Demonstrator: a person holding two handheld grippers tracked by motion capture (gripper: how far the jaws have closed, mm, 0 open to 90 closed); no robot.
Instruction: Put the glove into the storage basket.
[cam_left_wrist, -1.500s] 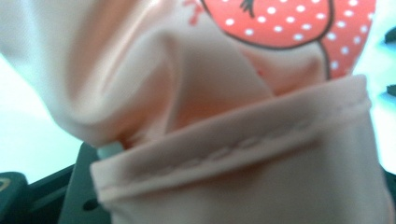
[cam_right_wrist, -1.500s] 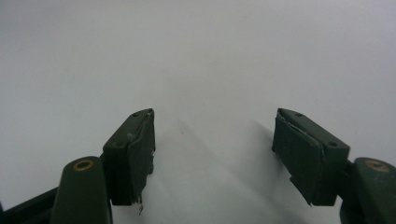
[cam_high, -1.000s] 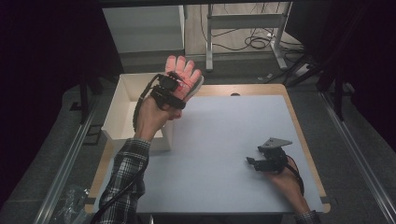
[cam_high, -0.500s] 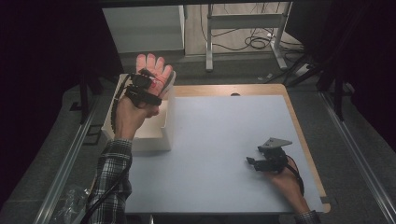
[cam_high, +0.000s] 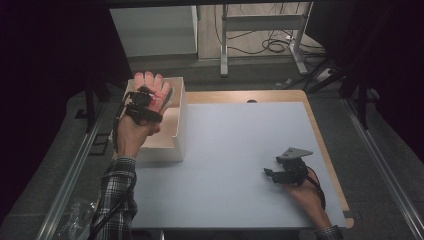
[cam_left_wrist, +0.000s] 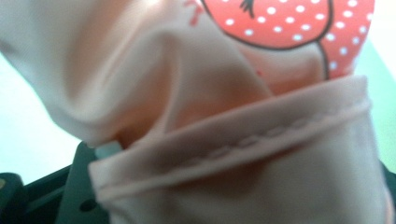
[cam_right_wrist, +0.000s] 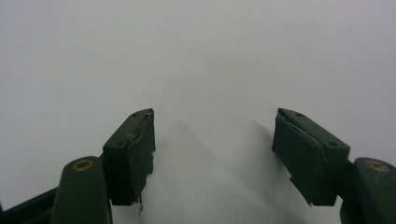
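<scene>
1. Left gripper (cam_high: 150, 100) is pinching a pink glove (cam_high: 152, 86) by its hemmed cuff (cam_left_wrist: 243, 149) and holds it over the white box (cam_high: 181, 125) at the table's left edge.
2. Right gripper (cam_high: 280, 172) rests on the white table (cam_high: 235, 145) well apart from the box, jaws spread, nothing between them.
3. Risk: the grip is on thin cuff fabric only, so it may slip out early.
4. Risk: the limp glove fingers may drape over the box wall and snag on release.
</scene>
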